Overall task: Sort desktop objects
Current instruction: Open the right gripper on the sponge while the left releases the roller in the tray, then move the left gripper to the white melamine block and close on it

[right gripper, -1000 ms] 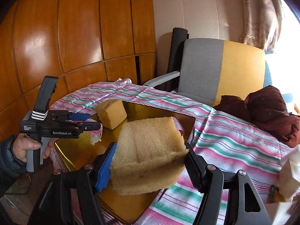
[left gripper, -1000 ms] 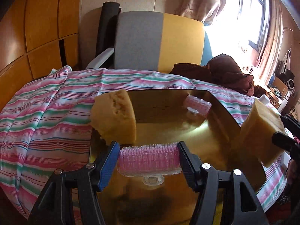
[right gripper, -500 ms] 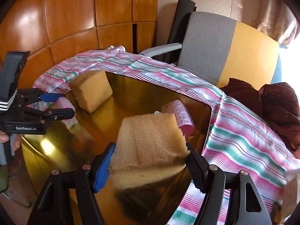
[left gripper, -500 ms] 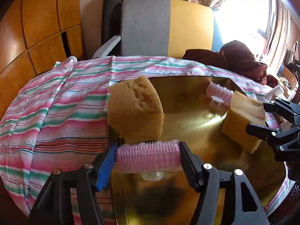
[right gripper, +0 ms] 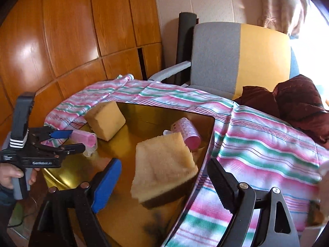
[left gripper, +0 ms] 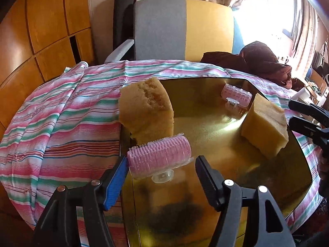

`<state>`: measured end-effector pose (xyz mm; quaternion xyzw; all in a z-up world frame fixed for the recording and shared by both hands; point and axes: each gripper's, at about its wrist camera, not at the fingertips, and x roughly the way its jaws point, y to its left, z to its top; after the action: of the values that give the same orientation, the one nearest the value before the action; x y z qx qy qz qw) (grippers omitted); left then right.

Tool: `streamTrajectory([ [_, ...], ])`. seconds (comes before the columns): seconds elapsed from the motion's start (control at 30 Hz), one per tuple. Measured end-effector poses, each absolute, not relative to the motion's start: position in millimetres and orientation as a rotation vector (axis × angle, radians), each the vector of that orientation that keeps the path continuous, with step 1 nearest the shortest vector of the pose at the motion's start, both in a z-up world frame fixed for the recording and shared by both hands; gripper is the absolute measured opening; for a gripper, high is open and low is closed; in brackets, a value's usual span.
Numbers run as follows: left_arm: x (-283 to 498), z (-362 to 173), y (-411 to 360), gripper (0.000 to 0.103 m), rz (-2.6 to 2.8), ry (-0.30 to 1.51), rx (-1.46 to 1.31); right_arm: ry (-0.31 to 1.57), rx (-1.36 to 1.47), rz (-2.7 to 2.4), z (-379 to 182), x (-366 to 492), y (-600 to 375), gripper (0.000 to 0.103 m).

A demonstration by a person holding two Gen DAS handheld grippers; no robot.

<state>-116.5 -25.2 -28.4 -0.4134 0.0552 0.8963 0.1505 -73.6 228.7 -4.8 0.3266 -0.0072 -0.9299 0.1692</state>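
Wood-panelled wall (right gripper: 72,41) behind, a grey-and-yellow chair (left gripper: 181,28) against it, a striped cloth (left gripper: 61,123) draped over the table, a glossy gold tray (left gripper: 216,129) laid on the cloth. Dark red bundle of fabric (right gripper: 298,103) past the tray's far right corner.

Left gripper (left gripper: 160,177): spread wide, nothing clamped. Pink hair roller (left gripper: 159,156) lying on the tray right between the fingertips, its left end against or just beside the blue-padded finger (left gripper: 115,183), a clear gap to the black finger on the other side. Just ahead of this roller, touching or nearly so, a yellow sponge block (left gripper: 147,111) at the tray's left edge. Farther ahead and to the right, a second pink roller (left gripper: 236,96) near the tray's far corner.

Right gripper (right gripper: 162,183): also spread wide, holding nothing. Second sponge (right gripper: 164,162) on the tray between and slightly ahead of the two fingers, tilted, gaps on both sides. Beyond this sponge, just behind its far edge, the second roller again, close to the tray's rim. Off to the left of the right gripper, the left one in plain sight, a hand (right gripper: 12,175) on its grip, the first roller at its tips.
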Motion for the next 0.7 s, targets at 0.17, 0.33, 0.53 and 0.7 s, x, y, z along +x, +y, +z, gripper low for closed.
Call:
streamTrajectory([
  [0.17, -103, -23, -38, 0.069, 2.595, 0.082, -1.172, -0.11, 0.906, -2.692, -6, -29, 260, 0.087],
  [0.33, -92, -27, -47, 0.069, 2.606, 0.033, -1.198, -0.183, 0.95, -2.801, -13, 18, 311, 0.087],
  [0.53, -71, -11, -31, 0.069, 2.549, -0.049, -1.076, -0.269, 0.966, -3.003, -8, 80, 384, 0.087],
  [0.7, -45, 2, 27, 0.07, 2.369, -0.004, -0.946, -0.385, 0.973, -3.142, -4, 124, 436, 0.089],
])
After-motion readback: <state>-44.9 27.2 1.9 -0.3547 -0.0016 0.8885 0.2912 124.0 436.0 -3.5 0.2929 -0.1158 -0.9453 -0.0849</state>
